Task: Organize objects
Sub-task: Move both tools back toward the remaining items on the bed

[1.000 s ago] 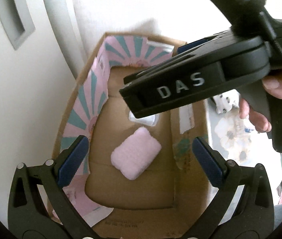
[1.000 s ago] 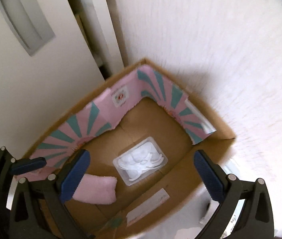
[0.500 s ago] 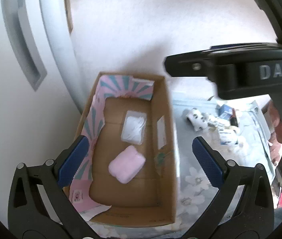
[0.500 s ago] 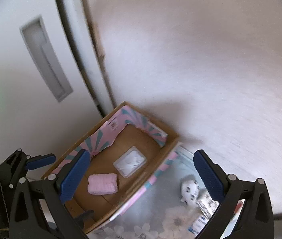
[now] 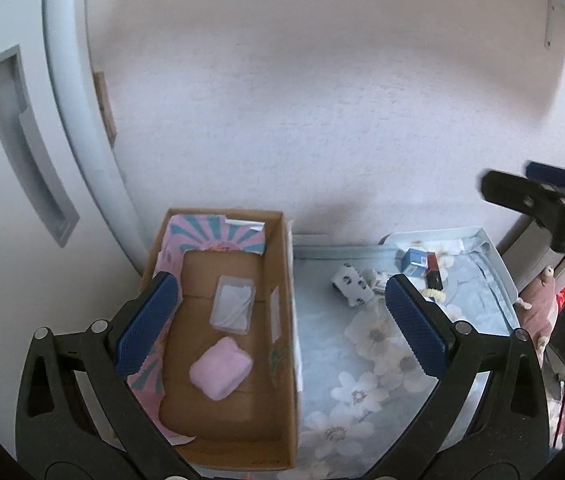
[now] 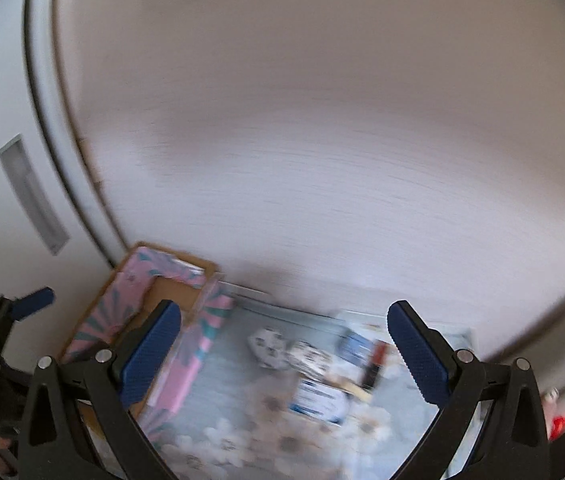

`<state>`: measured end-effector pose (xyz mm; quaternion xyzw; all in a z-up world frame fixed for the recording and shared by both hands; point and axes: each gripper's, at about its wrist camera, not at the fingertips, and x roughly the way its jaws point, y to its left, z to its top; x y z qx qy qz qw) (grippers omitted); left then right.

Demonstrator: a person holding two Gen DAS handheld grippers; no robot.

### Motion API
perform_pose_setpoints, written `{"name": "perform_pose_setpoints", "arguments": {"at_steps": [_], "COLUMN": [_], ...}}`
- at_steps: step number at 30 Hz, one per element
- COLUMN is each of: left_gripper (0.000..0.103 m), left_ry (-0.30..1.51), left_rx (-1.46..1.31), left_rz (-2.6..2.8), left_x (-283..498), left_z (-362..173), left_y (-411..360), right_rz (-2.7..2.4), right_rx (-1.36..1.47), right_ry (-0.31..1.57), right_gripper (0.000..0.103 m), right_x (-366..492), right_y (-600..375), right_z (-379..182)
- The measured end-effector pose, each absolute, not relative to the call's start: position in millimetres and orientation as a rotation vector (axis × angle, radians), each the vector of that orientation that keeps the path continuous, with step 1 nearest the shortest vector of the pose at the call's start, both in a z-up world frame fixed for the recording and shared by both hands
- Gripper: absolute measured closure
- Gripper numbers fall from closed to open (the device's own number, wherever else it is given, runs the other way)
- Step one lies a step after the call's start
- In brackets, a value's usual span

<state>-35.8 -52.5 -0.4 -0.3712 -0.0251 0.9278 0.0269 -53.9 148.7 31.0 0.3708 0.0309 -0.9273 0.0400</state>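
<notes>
Writing: none legible. Cardboard box [image 5: 282,320] with pink-teal liner sits left on floral cloth [image 5: 362,360], holding pink pad [image 5: 221,368] and clear packet [image 5: 232,304]. Left gripper [image 5: 278,324] and right gripper [image 6: 282,354]: jaws apart, nothing held.

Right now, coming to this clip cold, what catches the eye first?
The open cardboard box against the wall on the left, lined in pink and teal, with a fluffy pink pad and a clear packet on its floor. To its right, on the floral cloth, sits a small pile of items, including a spotted roll and a blue carton. Both grippers hang open and empty.
</notes>
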Motion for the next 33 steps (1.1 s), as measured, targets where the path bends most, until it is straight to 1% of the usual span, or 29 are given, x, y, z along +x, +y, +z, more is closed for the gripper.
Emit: {"name": "perform_pose_setpoints", "arguments": {"at_steps": [5,12,18,28,33], "left_gripper": [0.0,0.0,0.0,0.0,0.0], "left_ry": [-0.078,-0.057,-0.098,-0.14,-0.135], "left_rx": [-1.098,-1.058,-1.061,-1.228,-1.302], "left_rz": [2.855,2.843,2.82,2.759,2.761], "left_x": [-38,-43,-48,-59,-65], "left_z": [1,13,15,-26,-58], "left_y": [-40,-25,-13,28,52], "right_rz": [-2.896,-2.951,-2.984,-2.897,-2.827], "right_rx": [1.164,1.115,1.063,1.155,1.229], "right_ry": [0.006,-0.041,-0.05,-0.069,-0.055], "right_gripper": [0.0,0.0,0.0,0.0,0.0], "right_x": [-37,-19,-10,-20,-33], "right_y": [181,212,239,278,292], "right_z": [28,37,38,-8,-44]}}
